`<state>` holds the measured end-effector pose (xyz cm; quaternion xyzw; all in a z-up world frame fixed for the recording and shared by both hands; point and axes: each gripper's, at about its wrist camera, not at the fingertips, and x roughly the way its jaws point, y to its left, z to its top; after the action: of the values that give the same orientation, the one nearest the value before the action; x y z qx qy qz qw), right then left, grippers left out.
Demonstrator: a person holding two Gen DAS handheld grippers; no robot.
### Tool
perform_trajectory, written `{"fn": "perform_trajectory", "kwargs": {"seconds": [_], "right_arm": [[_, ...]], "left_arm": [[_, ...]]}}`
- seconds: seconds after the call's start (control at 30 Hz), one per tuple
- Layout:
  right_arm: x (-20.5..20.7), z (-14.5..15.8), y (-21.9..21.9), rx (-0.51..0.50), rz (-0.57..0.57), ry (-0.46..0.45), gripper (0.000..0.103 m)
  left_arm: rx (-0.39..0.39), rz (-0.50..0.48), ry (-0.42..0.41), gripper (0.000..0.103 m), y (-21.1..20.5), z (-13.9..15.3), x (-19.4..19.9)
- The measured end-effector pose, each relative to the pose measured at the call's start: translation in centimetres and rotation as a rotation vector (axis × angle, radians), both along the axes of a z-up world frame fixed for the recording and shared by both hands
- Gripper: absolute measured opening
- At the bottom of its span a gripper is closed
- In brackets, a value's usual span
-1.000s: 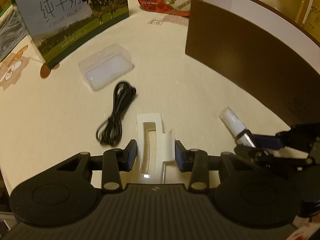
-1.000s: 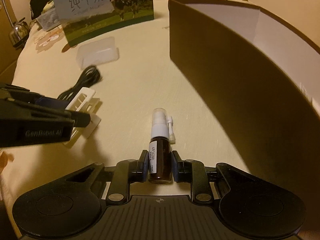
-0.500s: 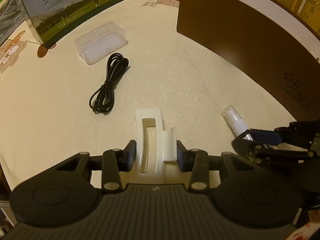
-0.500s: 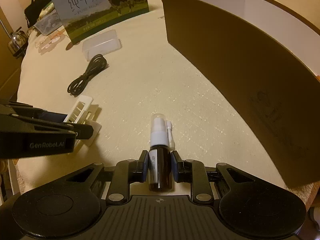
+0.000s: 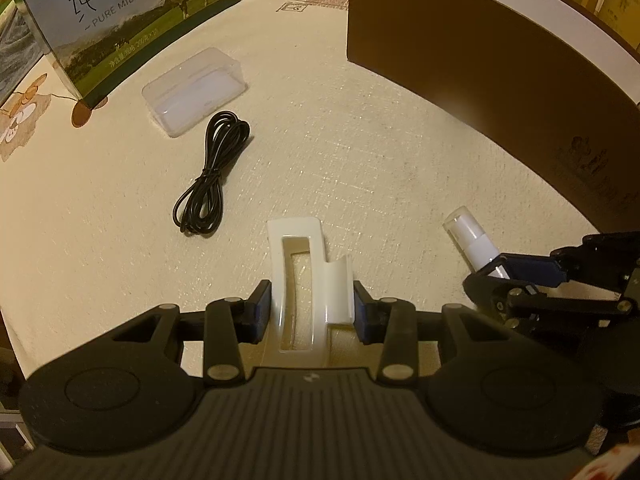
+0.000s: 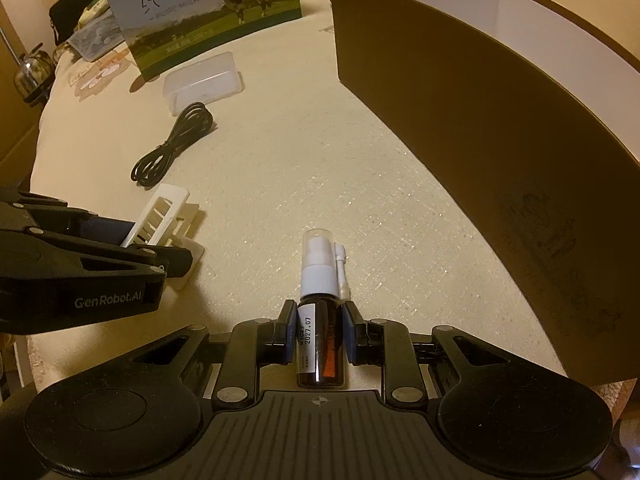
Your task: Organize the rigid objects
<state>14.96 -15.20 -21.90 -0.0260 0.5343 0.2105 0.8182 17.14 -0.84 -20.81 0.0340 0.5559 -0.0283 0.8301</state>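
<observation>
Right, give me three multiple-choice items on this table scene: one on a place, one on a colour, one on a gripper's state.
1. Where does the coiled cable lie?
A. Inside the brown box
B. On the tablecloth beside the clear plastic case
C. On top of the milk carton

2. What colour is the cable?
A. Black
B. Red
C. White

3. What is the right gripper doing?
A. Standing open over nothing
B. Clamped on the white plastic holder
C. Clamped on the spray bottle

Answers: 1 B, it rests on the cloth just short of the case. 2 A, it shows dark against the pale cloth. 3 C, both pads press the bottle's dark body.
</observation>
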Motion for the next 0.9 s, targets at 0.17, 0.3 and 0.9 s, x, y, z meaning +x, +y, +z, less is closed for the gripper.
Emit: {"fn": "perform_trajectory", "kwargs": {"seconds": [0.17, 0.3, 0.9], "right_arm": [[0.4, 0.6, -0.7, 0.011, -0.027, 0.013, 0.02], [0.6, 1.9, -1.4, 0.032, -0.062, 0.009, 0.02], [5.6, 11.4, -5.7, 0.111, -0.285, -0.149, 0.02]], "left_arm": [[-0.002, -0.017, -0.01, 0.036, -0.2, 0.4, 0.0], [-0.001, -0.043, -0.041, 0.036, -0.6, 1.6, 0.2], [-0.074, -0.251, -0.247, 0.036, -4.3, 10.8, 7.0]]}}
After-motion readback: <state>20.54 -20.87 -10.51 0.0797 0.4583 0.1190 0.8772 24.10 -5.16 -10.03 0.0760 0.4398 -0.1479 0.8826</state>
